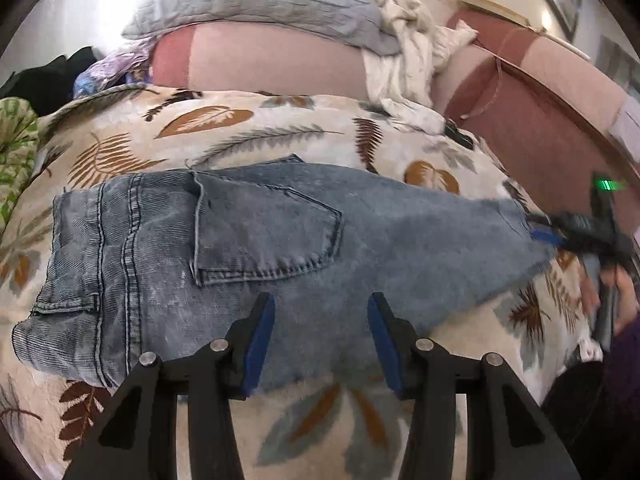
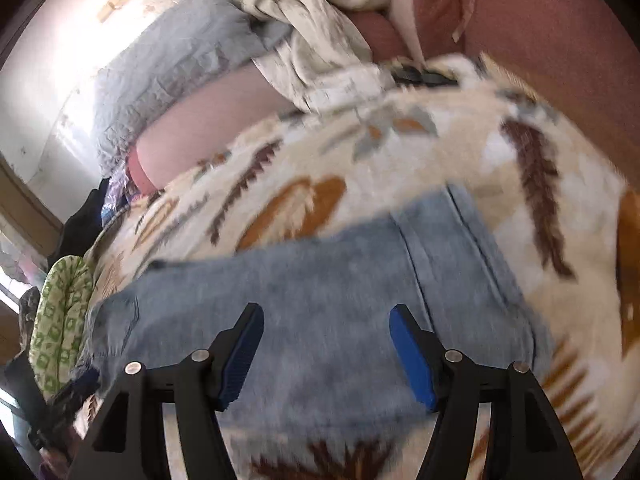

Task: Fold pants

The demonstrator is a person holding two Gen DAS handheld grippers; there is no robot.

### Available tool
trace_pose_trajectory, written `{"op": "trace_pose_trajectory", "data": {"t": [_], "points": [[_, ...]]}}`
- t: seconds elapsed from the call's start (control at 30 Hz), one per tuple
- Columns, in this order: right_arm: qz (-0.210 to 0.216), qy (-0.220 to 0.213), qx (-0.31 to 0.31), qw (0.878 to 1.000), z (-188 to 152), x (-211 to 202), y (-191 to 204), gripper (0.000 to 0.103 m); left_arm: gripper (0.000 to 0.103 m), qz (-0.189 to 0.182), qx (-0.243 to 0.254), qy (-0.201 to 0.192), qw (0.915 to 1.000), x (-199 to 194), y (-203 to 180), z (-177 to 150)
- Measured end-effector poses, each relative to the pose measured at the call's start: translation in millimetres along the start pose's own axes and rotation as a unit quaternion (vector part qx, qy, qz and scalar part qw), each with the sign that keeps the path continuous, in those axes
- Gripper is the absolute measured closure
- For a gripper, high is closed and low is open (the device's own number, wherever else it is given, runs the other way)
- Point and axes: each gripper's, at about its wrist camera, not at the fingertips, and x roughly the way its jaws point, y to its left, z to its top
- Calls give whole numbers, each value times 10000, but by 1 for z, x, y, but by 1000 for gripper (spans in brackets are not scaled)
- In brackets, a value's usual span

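The blue denim pants (image 1: 248, 248) lie flat and folded on a cream leaf-print blanket (image 1: 248, 128), waistband at the left, back pocket up, frayed leg hems at the right. My left gripper (image 1: 322, 308) is open and empty, just above the pants' near edge. My right gripper (image 2: 326, 320) is open and empty over the denim (image 2: 320, 304); this view is blurred. In the left wrist view the right gripper (image 1: 560, 232) shows at the pants' right end, at the frayed hem.
A grey pillow (image 1: 260, 0) and a crumpled white cloth (image 1: 408, 64) lie at the back on a pink sofa (image 1: 532, 120). A green patterned fabric (image 1: 16, 140) and dark clothes (image 1: 48, 76) sit at the left.
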Motion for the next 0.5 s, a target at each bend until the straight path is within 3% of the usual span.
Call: {"op": "trace_pose_trajectory", "data": {"t": [0.17,0.23,0.4,0.5], "points": [[-278,524,-2,9982,-18,13,0,34,54,92,-288,356,9989,20,5,2],[-599,802,-209,9948,-29,24,4,36,54,363,-100,611,9974,29,2,-2],[-1371,969,-908,9816,-44,36,26,36,54,563,387,736,9950,25,-5,-13],[-1463,1008,-977,9792,-46,35,28,36,54,589,594,735,9938,24,-7,-19]]}}
